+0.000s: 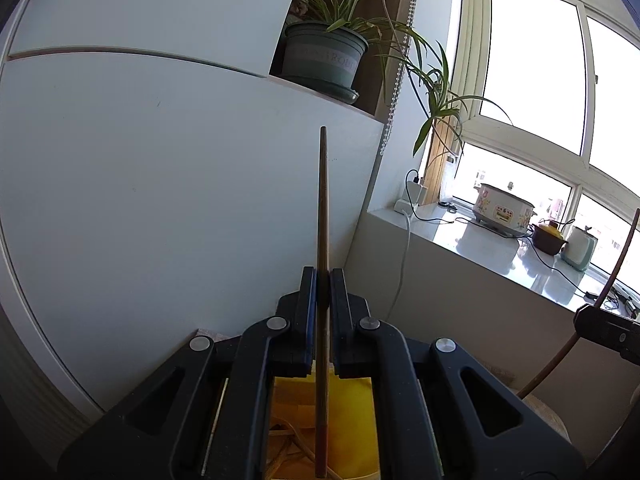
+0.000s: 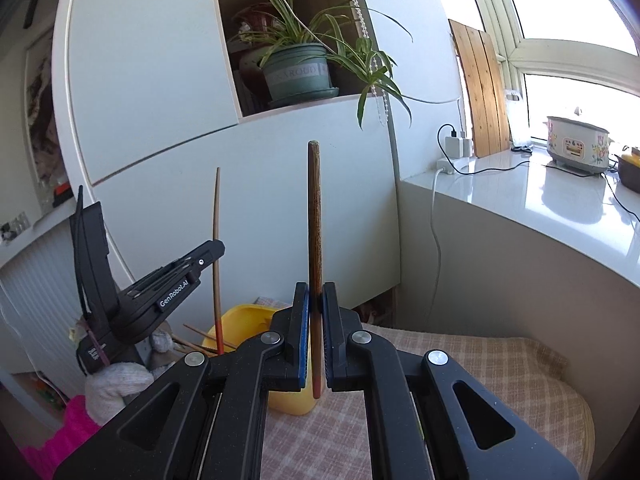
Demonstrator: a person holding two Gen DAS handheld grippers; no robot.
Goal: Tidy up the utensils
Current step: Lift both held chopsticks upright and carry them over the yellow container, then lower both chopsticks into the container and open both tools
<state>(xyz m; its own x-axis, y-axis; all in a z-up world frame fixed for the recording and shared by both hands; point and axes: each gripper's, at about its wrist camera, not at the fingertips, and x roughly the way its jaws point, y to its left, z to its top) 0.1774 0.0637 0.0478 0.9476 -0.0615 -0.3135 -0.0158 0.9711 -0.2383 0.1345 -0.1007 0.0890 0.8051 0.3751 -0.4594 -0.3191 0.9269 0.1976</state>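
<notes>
In the left wrist view, the left claw [image 1: 322, 280] sits at the lower centre of the frame, its blue-padded jaws clamped on a brown wooden chopstick [image 1: 322, 200] that stands nearly upright, its thin tip reaching to mid-frame against the white cabinet [image 1: 160, 160] and its red-banded lower end hanging over the open yellow container [image 1: 352, 420] at the bottom centre. More loose chopsticks [image 1: 288, 440] lie crossed inside that container. At the right edge of this view the right claw [image 1: 600, 322] shows only in part, with a second chopstick [image 1: 622, 256] slanting up from it. In the right wrist view, the right claw [image 2: 315, 300] occupies the lower centre, its jaws pressed together on a thicker-looking brown chopstick [image 2: 314, 220] held upright, red end down, just to the right of the yellow container [image 2: 240, 320]. The left claw [image 2: 214, 250] enters from the lower left, with its chopstick [image 2: 217, 240] vertical and its red end over the container mouth. The container stands on a checked cloth [image 2: 460, 356] that covers the tabletop. A potted spider plant [image 2: 298, 68] sits in an open cabinet niche at the upper centre, and a flowered slow cooker [image 2: 576, 144] rests on the white windowsill [image 2: 520, 192] at the right.
</notes>
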